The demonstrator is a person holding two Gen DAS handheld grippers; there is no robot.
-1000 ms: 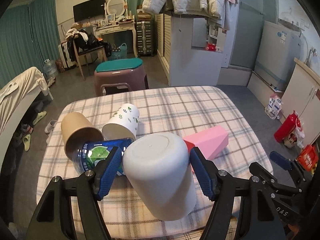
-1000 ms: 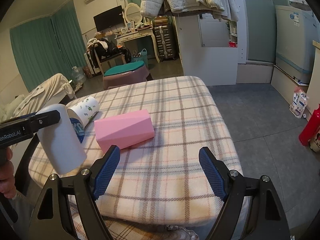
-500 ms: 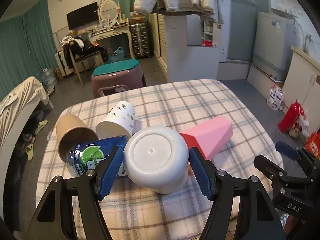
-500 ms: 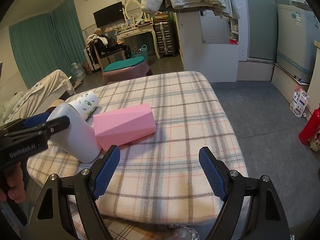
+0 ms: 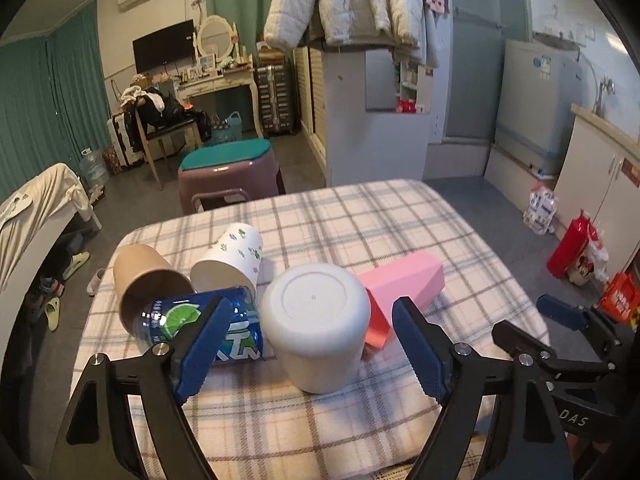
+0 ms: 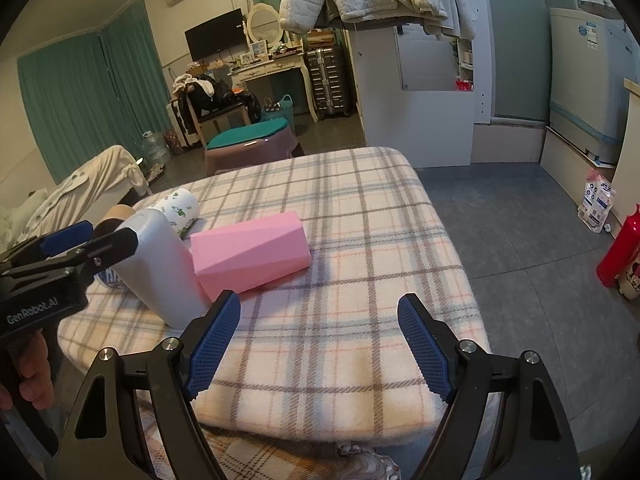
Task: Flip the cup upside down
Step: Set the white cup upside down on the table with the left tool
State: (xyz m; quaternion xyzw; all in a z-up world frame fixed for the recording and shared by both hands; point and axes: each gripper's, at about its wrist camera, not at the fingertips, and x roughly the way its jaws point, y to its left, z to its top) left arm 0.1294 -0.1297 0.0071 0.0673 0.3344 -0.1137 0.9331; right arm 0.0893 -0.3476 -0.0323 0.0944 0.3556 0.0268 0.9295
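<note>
The white cup (image 5: 318,326) stands mouth-down on the counter (image 5: 360,220), flat base up, so I judge the flip itself done; what seems left is to draw my left claw (image 5: 308,350) clear without nudging it. That claw is spread wide, its blue pads (image 5: 202,350) on either side of the cup and apart from its wall, pinching nothing. In the right wrist view the cup (image 6: 160,266) looks slightly tilted, though the lens may account for that, and I cannot tell whether its rim sits flush on the cloth. My right claw (image 6: 320,346) is spread too and empty, hovering over the near edge of the counter, well to the right of the cup. Just left of the cup lies a blue can (image 5: 200,326) on its side, and beyond that a brown paper cup (image 5: 148,288) and a patterned paper cup (image 5: 230,256), both tipped over. Touching or nearly touching the cup on its right is a pink box (image 5: 404,284). The counter wears a soft plaid cloth, which may give a little under the rim. Beyond the cup, a purple stool (image 5: 230,174) with a teal top, a dressing table (image 5: 218,80) with a round mirror, teal curtains (image 5: 48,96), and a jacket (image 5: 344,2) hanging overhead.
</note>
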